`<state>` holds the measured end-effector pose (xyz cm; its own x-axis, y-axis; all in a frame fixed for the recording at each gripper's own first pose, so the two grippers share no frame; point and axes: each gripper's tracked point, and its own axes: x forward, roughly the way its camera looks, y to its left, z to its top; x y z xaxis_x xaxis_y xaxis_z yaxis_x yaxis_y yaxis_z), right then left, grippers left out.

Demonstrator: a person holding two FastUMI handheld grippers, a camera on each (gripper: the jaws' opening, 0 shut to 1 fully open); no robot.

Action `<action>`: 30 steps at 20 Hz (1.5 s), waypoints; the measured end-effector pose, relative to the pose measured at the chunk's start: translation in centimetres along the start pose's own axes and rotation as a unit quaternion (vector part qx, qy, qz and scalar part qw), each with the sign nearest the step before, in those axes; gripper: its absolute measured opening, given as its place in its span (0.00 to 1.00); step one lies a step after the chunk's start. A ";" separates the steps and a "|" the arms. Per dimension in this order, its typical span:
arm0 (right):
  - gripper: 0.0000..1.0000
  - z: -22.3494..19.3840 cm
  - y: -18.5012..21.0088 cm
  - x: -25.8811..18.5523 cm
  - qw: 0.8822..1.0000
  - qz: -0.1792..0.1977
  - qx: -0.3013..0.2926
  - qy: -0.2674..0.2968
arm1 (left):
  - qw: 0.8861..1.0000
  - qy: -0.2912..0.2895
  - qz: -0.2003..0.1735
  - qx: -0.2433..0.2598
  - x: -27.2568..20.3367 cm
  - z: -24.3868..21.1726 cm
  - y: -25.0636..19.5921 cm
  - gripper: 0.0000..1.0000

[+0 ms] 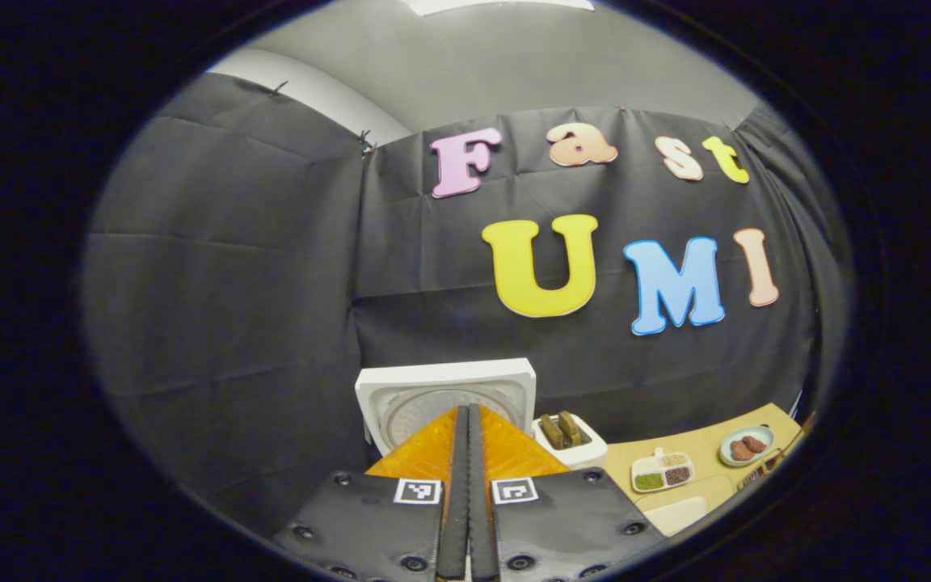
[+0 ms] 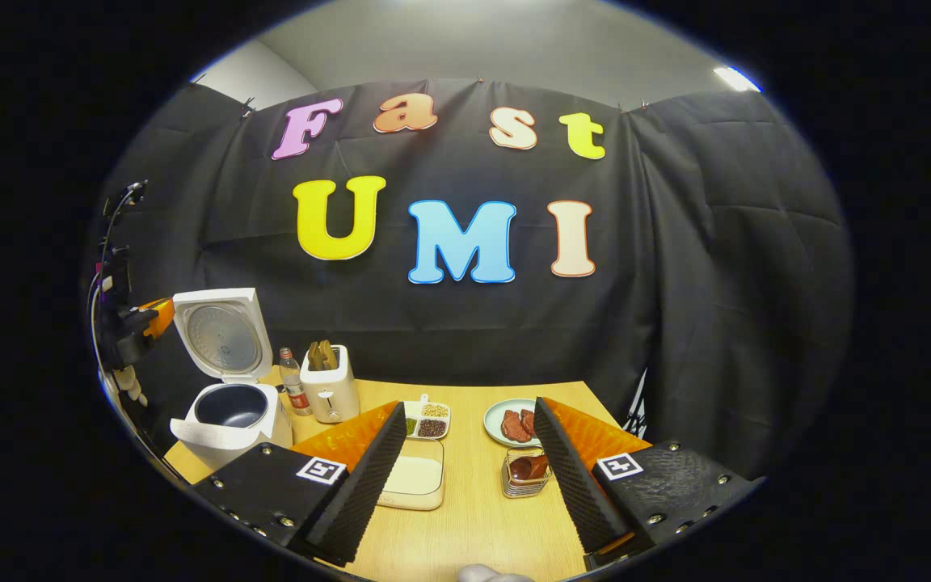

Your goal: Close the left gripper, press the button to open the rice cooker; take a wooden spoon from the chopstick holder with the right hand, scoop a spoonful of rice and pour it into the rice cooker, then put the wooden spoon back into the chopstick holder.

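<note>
— Wooden table [image 2: 482, 517]: where's your rice cooker [image 2: 231, 416]?
— At its left edge, lid up. Your left gripper [image 1: 468, 485] is clenched on nothing; your right gripper [image 2: 473, 477] gapes near the chopstick holder [image 2: 526, 473].

I see a light wooden table [image 2: 473, 517] carrying an open white rice cooker [image 2: 227, 416]; right of it, a white toaster [image 2: 330, 384], a shallow rice tray [image 2: 414, 478], a wire chopstick holder [image 2: 525, 473]

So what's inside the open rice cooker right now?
The rice cooker stands open, lid raised. Its dark inner pot looks bare along the visible wall; the pot's bottom is hidden by the near rim, so rice there cannot be ruled out.
</note>
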<state>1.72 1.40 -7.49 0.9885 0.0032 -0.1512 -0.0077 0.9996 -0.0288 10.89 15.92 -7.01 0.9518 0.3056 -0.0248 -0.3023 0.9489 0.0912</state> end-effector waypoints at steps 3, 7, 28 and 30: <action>0.97 -0.2 -0.1 0.0 1.000 -0.001 -0.001 0.000 | 1.000 0.006 -0.010 -0.006 -1.5 0.0 -0.8 0.09; 0.97 -0.5 -0.5 0.0 1.000 -0.006 -0.003 0.003 | 1.000 0.016 -0.011 -0.015 -3.6 -0.2 -1.0 0.10; 0.97 -10.6 -6.4 5.2 0.997 -0.047 0.048 0.031 | 0.993 -0.020 -0.100 -0.053 -11.0 4.5 -6.1 0.96; 0.97 -12.8 -8.0 6.8 0.995 -0.059 0.064 0.048 | 0.992 -0.016 -0.104 -0.063 -11.1 4.8 -6.4 0.94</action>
<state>6.54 -6.93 -20.91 0.9626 -0.1104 -0.2472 0.1323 0.9885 0.0738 2.50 6.09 -2.56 0.9948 0.1022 0.0028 -0.1020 0.9940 -0.0381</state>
